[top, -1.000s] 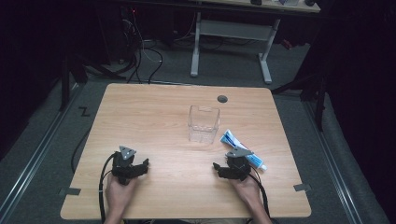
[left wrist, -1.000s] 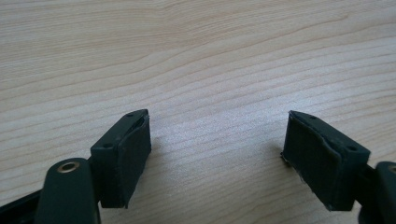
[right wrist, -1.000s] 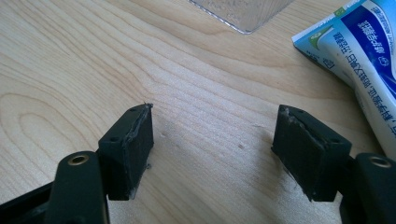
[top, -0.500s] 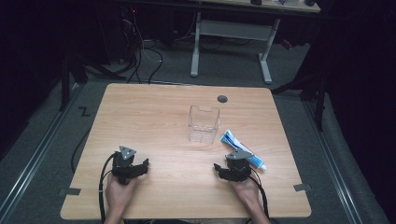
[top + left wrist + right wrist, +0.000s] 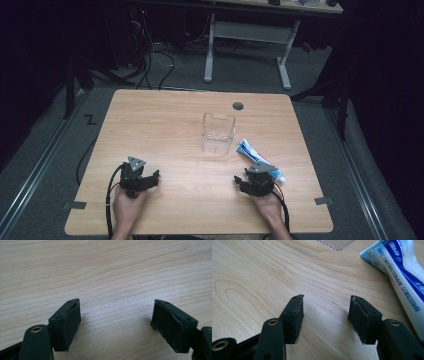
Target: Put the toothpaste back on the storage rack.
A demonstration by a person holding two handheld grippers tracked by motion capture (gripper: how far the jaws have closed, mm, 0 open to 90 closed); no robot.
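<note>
We've got one toothpaste tube [image 5: 259, 158] lying flat on the wooden table [image 5: 165, 125], right of centre, angled so one end points toward the far middle and the other toward the near right edge. In the right gripper view the same tube [image 5: 402, 275] runs down the right side, white with blue print, just beside the jaw on that side but not touching it. One clear plastic container [image 5: 218, 133] stands upright just left of the tube's far end, open at the top, and a corner of its base pokes into the top of the right gripper view [image 5: 335, 244]. The right gripper [image 5: 250, 184] sits low on the table right at the tube's near end, the hand [image 5: 270, 210] behind it coming in from the bottom edge. Its jaws are spread with only bare wood between them, pinching nothing. The left gripper [image 5: 147, 181] is well apart from all that, over on the near left, held by the other hand [image 5: 125, 212] the same way — forearm straight in from the bottom, jaws pointing up the table and a bit inward. Its own view has the jaws wide apart over plain wood grain, nothing in them. So the count is two grippers, two hands, one tube, one container, plus one small dark round hole [image 5: 238, 106] in the tabletop near the far edge.
</note>
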